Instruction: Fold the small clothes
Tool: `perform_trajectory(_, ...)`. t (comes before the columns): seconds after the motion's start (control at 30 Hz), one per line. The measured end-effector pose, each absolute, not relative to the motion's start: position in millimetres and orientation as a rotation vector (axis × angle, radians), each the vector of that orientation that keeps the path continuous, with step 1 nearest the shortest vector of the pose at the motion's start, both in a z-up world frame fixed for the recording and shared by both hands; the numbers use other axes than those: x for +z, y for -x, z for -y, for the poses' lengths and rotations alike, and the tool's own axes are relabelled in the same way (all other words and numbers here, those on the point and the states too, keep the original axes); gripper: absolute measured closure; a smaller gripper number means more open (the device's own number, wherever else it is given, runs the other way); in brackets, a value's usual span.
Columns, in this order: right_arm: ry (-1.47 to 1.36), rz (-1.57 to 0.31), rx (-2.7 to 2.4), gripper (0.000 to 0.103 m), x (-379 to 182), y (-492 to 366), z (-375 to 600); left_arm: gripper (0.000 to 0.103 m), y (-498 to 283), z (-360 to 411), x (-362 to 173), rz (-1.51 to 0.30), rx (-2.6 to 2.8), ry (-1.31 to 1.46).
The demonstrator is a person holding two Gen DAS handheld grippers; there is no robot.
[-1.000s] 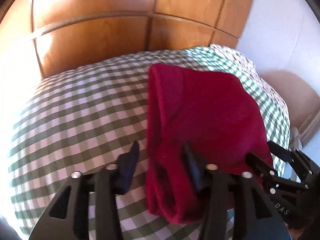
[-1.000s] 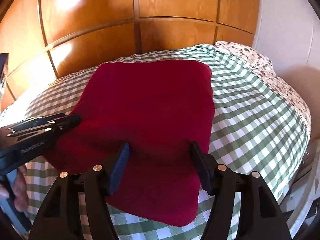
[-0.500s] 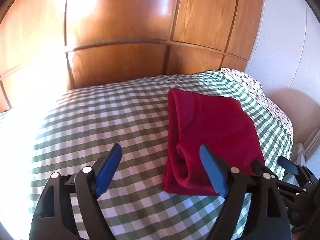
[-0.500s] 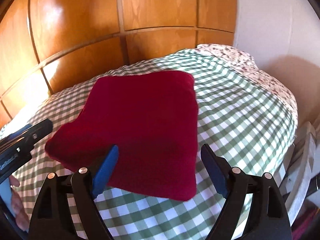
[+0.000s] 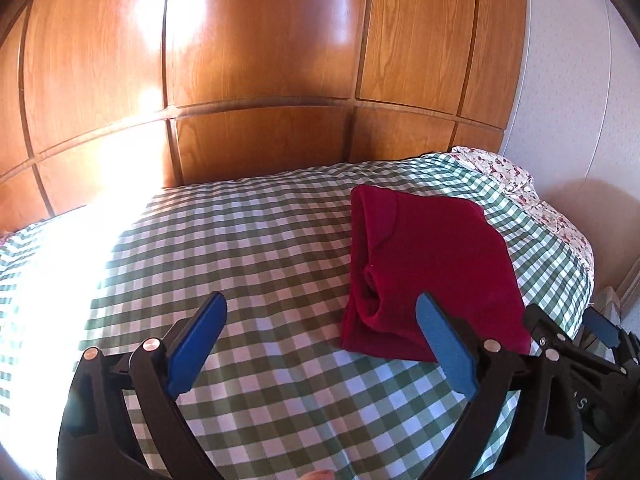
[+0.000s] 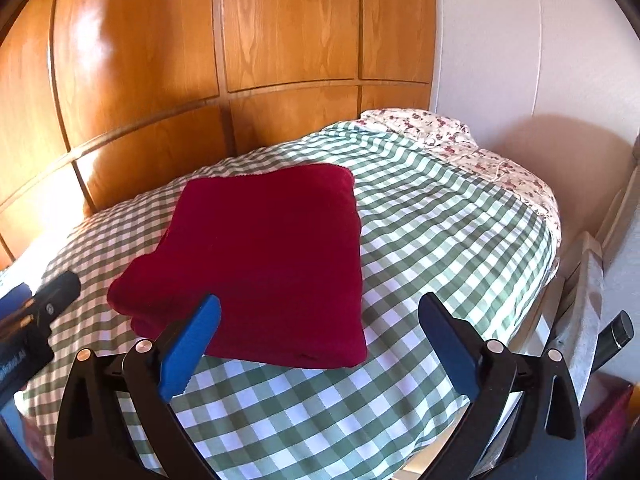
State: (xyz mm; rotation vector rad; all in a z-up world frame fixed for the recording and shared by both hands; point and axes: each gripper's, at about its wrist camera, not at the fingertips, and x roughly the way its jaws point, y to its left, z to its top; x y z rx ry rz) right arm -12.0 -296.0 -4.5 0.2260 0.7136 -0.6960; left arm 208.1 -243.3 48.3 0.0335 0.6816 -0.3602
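The folded red garment (image 6: 256, 264) is released at frame centre, both grippers' jaws just opened wide and empty; another garment is needed next.

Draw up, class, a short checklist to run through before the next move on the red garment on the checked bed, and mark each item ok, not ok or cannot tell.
1. Left gripper free of cloth: ok; its jaws have just been opening, nothing between them.
2. Right gripper free of cloth: ok; its jaws have just been opening, clear of the fabric.
3. Red garment folded into a compact rectangle: ok.
4. Garment lying fully on the checked bedspread, not over its edge: ok.
5. Layers aligned on the open side: not ok, an inner fold bulges out.
6. More clothes waiting to be folded: cannot tell.
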Motion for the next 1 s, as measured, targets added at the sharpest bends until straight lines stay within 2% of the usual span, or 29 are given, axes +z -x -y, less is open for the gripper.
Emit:
perform_trajectory(0.2,-0.21,-0.716,-0.721,0.004,-6,17,290,0.003,-203,241,51,-0.67,-0.351,-0.032)
perform_trajectory(1.0,-0.215,-0.68,-0.731,0.004,5,26,283,0.003,-187,236,62,-0.63,-0.341,-0.048)
